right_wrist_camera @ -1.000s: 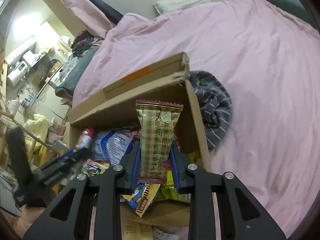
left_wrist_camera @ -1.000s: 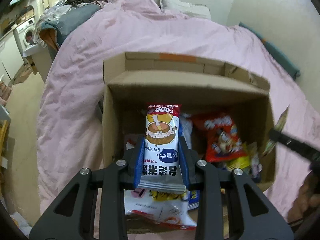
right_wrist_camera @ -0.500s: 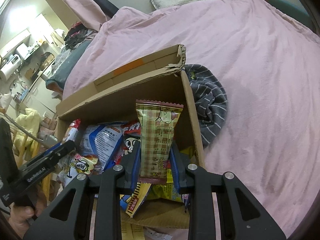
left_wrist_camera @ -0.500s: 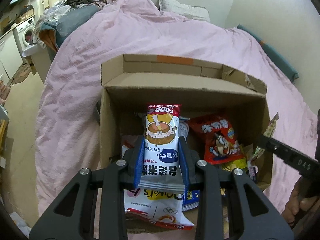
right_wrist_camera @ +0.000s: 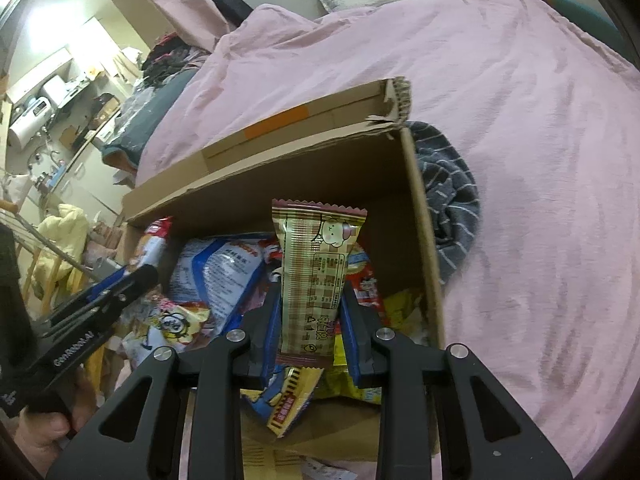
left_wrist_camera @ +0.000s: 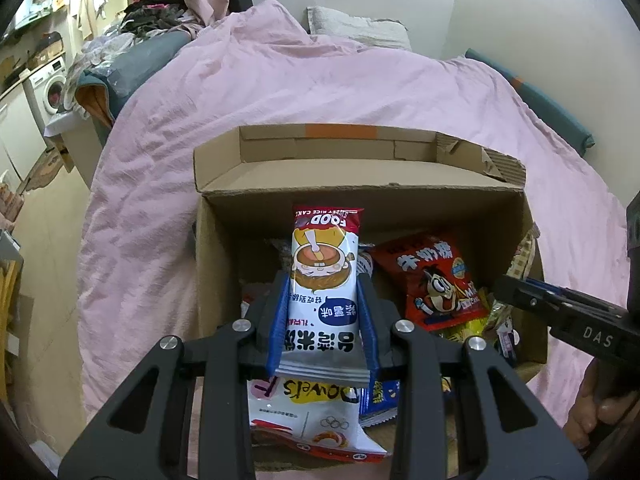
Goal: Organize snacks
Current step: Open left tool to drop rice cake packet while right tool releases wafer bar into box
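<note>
Left gripper (left_wrist_camera: 323, 292) clamps "FOOD" rice-cake pack (left_wrist_camera: 322, 280); right gripper (right_wrist_camera: 310, 316) clamps plaid bar (right_wrist_camera: 314, 280)

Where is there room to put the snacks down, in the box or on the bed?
The pink blanket right of the cardboard box is bare past the striped cloth; so is the blanket left of the box. Inside, packets cover the floor, like the red bag.
</note>
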Motion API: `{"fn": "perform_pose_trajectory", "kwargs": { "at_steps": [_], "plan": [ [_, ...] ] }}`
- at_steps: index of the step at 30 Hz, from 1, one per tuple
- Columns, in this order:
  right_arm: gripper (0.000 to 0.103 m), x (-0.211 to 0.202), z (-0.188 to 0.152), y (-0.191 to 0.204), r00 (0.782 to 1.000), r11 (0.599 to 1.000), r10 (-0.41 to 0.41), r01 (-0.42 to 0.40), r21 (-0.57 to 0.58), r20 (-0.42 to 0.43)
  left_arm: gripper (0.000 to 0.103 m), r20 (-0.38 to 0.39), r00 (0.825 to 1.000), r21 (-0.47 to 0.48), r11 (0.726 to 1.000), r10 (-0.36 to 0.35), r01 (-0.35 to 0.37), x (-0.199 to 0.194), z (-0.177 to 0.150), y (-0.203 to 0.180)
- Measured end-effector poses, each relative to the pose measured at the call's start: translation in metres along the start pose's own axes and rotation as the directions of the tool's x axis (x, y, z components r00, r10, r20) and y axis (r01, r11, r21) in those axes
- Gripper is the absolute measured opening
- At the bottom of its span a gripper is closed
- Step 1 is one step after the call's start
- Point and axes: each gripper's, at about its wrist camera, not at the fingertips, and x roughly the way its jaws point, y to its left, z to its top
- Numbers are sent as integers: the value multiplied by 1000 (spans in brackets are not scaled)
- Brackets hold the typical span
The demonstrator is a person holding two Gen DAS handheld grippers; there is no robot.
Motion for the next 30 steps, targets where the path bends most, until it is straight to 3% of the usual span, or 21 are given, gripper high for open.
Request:
{"fn": "perform_pose_trajectory", "kwargs": {
  "at_steps": [5,13,15,19,20,21,23,30],
  "plan": [
    [29,1,0,4,1000,1000,6,-6,-8,2,30,-1,1000,0,1000,-1,1,0,-1,-1],
    [31,-2,1,3,1000,1000,24,-24,1,14,62,23,1000,-8,1000,-4,5,-6,-1,-1],
    [32,-3,2,3,999,999,32,-32,4,24,81,38,999,-4,1000,-7,7,-9,-1,-1],
    [33,-8,3,3,998,999,45,-45,7,51,89,84,996,-14,1000,2,-1,-16,-1,1],
    [42,-10,3,3,998,999,40,-41,12,57,89,90,996,-17,1000,5,-3,-17,0,2],
    [70,-10,4,2,997,999,40,-41,17,61,90,93,996,-21,1000,4,-2,-18,0,2],
    [88,-13,4,0,996,999,21,-24,34,83,90,90,996,-32,999,-2,5,-17,0,4],
    [88,-13,2,0,996,999,18,-20,27,83,90,80,997,-56,998,-15,20,-17,-2,7]
  ]
}}
